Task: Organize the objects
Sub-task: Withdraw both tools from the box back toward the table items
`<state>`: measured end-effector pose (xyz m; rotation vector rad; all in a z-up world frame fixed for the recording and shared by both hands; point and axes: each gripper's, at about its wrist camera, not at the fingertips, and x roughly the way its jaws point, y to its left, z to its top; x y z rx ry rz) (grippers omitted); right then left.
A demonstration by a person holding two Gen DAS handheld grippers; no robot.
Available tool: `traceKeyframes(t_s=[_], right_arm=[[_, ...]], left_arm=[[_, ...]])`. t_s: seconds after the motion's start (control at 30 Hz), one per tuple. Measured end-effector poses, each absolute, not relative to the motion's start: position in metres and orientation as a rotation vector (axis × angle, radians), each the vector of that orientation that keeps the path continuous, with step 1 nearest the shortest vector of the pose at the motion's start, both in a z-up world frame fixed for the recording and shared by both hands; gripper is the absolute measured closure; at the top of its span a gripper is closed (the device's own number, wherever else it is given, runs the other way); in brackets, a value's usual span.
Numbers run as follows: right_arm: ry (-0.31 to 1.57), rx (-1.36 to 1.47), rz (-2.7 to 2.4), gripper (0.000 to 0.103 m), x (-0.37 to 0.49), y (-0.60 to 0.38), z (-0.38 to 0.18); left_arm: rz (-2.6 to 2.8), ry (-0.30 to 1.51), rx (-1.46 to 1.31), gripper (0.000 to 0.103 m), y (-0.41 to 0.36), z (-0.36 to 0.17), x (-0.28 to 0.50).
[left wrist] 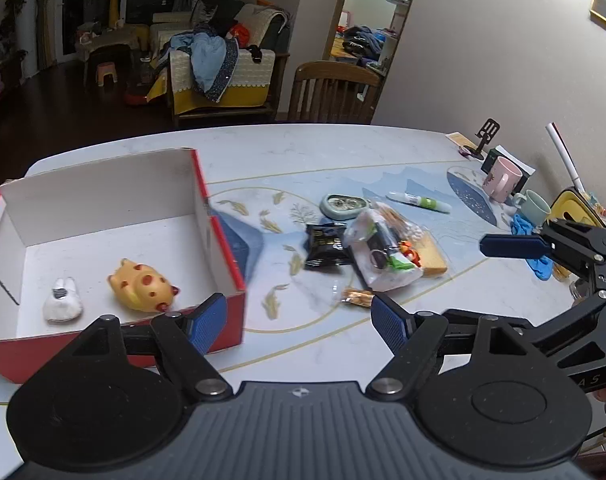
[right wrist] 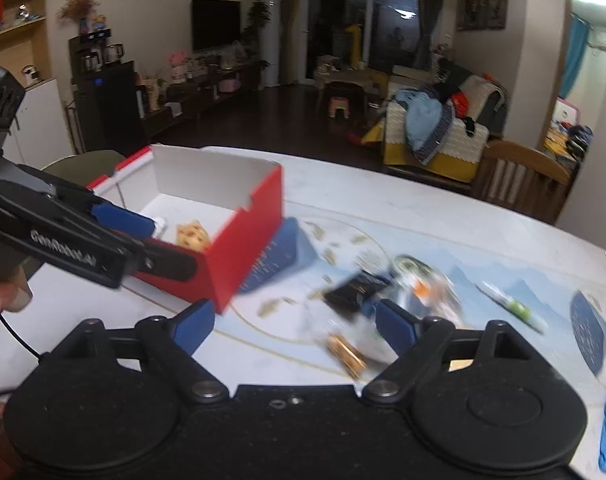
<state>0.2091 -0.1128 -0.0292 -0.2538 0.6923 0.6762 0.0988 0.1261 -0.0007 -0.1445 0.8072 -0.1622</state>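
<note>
While a red cardboard box [left wrist: 219, 240] with a white inside stands open on the left of the marble-patterned table [left wrist: 323, 148], a yellow spotted toy [left wrist: 143, 284] and a small white item [left wrist: 61, 300] are seen lying in it. Just right of the box, a loose pile is spread: a black sachet [left wrist: 327, 246], a clear bag of small things [left wrist: 383, 252], a green-capped marker [left wrist: 419, 201]. Both the left gripper [left wrist: 299, 320] and the right gripper [right wrist: 295, 326] are held open, with nothing between their blue pads.

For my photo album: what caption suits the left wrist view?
Open hand-held gripper over a table, red box holding two toys, clutter beside it.
</note>
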Motion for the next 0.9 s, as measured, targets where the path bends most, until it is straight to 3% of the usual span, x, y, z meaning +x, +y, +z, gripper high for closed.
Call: traceKeyframes(t_s=[0.23,0.33,0.5,0.63,0.9], right_arm=[[0.716,-0.263,0.610,0.013,0.212,-0.147,-0.048],[0.726,-0.269,0.585,0.013,0.216,-0.158,-0.055],[0.751,-0.292,0.582,0.013,0.220,-0.172,-0.072],[0.766,-0.316,0.591,0.013,0.221,-0.175,-0.087],[0.805,-0.344,0.623,0.013,0.227,-0.173,-0.122]], left_arm=[[-0.179,0.817,-0.142,0.024,0.100,-0.012,0.106],[-0.184,0.829,-0.128,0.014,0.087,-0.019,0.111],[-0.216,0.847,-0.106,0.014,0.068,-0.031,0.118],[-0.207,0.859,-0.095,0.002,0.054,-0.042,0.128],[-0.169,0.850,-0.070,0.001,0.035,-0.067,0.150]])
